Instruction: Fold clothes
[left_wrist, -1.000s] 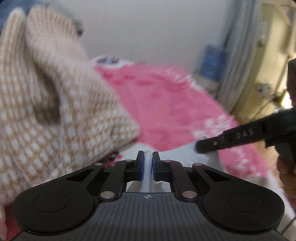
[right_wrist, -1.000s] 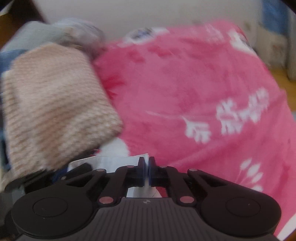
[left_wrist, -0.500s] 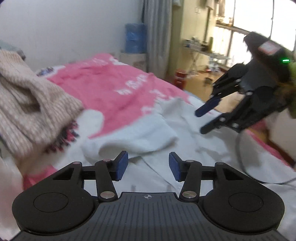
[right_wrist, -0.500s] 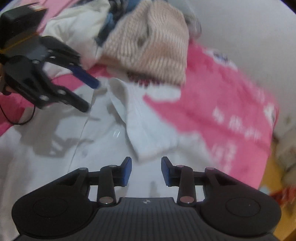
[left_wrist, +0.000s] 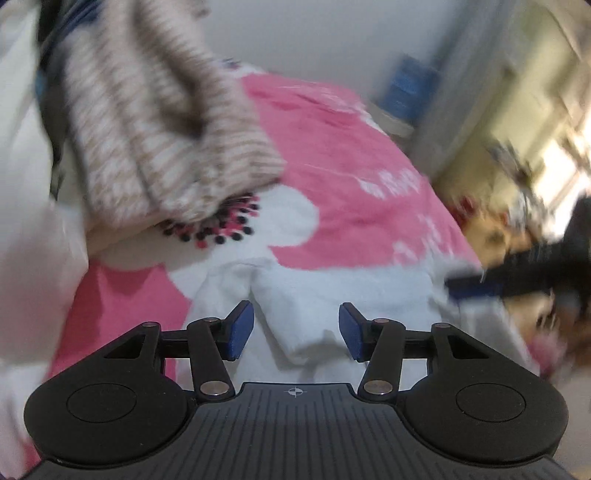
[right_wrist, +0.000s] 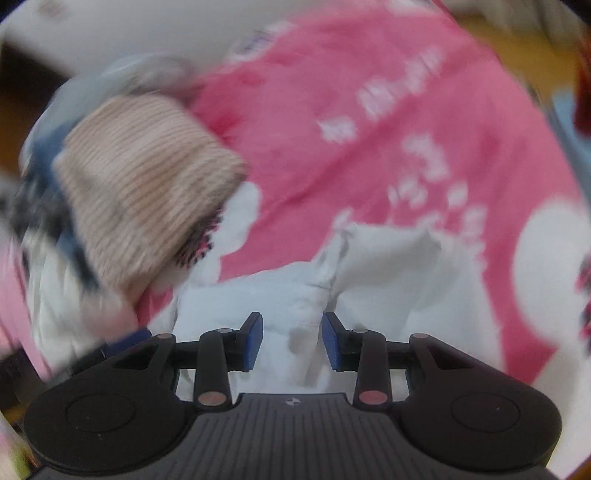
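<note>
A white shirt (left_wrist: 303, 295) lies spread on the pink blanket (left_wrist: 351, 155). My left gripper (left_wrist: 295, 330) stands open just over a raised fold of it, and the blue pads (left_wrist: 240, 330) do not press the cloth. In the right wrist view my right gripper (right_wrist: 291, 339) is open too, low over a crease of the shirt (right_wrist: 295, 295). The right gripper (left_wrist: 517, 280) shows as a dark blur at the right edge of the left wrist view. A blue fingertip (right_wrist: 129, 338) of the left gripper pokes in at lower left of the right wrist view.
A folded beige knitted sweater (left_wrist: 147, 129) tops a pile of clothes at the left, also seen as the sweater (right_wrist: 147, 177) in the right wrist view. Behind the bed are a white wall (left_wrist: 314, 33), a blue box (left_wrist: 410, 88) and a grey curtain (left_wrist: 461, 74).
Both grippers were shut on white cloth a second ago; both have opened and let it go. The shirt now lies flat, and both hands have swung across it.
</note>
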